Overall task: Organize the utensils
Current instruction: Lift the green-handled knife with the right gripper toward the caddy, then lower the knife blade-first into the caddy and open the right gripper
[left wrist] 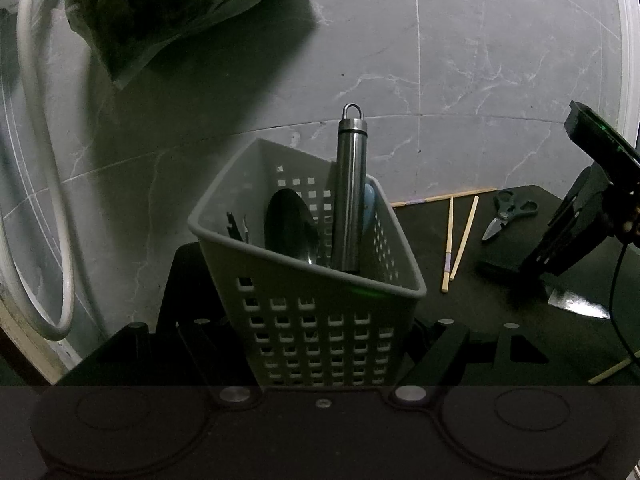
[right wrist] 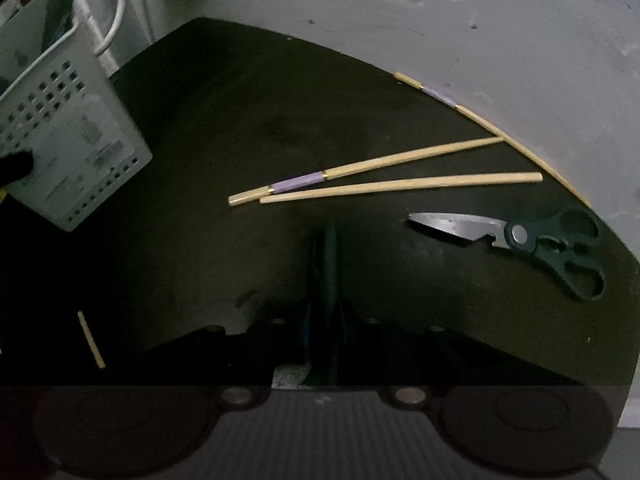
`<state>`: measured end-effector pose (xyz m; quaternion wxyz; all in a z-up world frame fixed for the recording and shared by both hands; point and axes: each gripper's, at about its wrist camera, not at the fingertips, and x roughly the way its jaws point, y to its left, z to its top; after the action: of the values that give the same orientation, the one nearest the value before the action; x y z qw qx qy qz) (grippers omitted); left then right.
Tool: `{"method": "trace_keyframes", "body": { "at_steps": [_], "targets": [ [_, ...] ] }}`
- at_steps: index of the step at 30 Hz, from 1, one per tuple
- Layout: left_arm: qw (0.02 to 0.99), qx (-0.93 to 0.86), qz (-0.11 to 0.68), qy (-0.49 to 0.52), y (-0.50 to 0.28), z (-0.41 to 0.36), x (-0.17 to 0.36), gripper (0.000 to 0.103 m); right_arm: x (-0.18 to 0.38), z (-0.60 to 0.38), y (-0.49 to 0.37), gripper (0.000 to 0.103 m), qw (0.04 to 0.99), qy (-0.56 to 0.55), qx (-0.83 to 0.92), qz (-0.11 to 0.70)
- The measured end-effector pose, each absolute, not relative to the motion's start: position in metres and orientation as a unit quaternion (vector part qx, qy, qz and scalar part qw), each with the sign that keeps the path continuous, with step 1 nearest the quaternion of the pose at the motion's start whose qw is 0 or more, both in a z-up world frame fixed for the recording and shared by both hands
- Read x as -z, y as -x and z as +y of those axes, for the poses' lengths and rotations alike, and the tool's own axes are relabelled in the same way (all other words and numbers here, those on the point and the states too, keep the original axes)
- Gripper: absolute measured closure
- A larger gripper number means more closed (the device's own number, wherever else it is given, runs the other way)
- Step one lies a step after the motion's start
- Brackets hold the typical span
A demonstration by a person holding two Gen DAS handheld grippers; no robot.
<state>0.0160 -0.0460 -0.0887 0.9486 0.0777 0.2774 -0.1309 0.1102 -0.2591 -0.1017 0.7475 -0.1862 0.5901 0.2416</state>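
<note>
Domestic kitchen corner, dimly lit. Indicated by: grey marble-veined wall tiles [left wrist: 460,60]; perforated grey utensil caddy [left wrist: 320,320] stocked with cutlery; chopsticks [right wrist: 384,176] and kitchen scissors [right wrist: 532,244] laid near the dark countertop's [right wrist: 200,160] far edge.

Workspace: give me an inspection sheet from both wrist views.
Surface: black tabletop, dimly lit.
Job's things: tilted grey perforated plastic basket holding a steel loop-ended handle and a spoon; wooden chopsticks and dark-handled scissors lie loose on the tabletop.
Clutter: crumpled plastic bag behind the basket.
Grippers: left gripper shut on the basket; right gripper shut on a knife, blade down.
Cables: grey hose at left; thin black cable by the right gripper.
Surroundings: grey marbled tile wall.
</note>
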Motion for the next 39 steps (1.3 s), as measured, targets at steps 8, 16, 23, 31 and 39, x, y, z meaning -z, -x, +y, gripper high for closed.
{"method": "trace_keyframes", "body": {
  "at_steps": [8, 16, 23, 31, 39],
  "targets": [
    [0.949, 0.134, 0.276, -0.078, -0.017, -0.045, 0.089, 0.025, 0.093, -0.259, -0.095, 0.092, 0.769, 0.194, -0.238, 0.56],
    [0.948, 0.136, 0.276, -0.077, -0.018, -0.046, 0.089, 0.025, 0.097, -0.225, -0.061, 0.092, 0.756, 0.332, -0.249, 0.506],
    [0.948, 0.136, 0.276, -0.077, -0.019, -0.047, 0.088, 0.025, 0.099, -0.216, -0.06, 0.091, 0.738, 0.348, -0.267, 0.513],
    [0.949, 0.136, 0.276, -0.077, -0.018, -0.047, 0.088, 0.025, 0.1, -0.23, -0.081, 0.091, 0.736, 0.289, -0.274, 0.547],
    [0.948, 0.137, 0.275, -0.076, -0.018, -0.047, 0.088, 0.025, 0.059, -0.256, -0.085, 0.092, 0.79, 0.188, -0.258, 0.524]
  ]
}}
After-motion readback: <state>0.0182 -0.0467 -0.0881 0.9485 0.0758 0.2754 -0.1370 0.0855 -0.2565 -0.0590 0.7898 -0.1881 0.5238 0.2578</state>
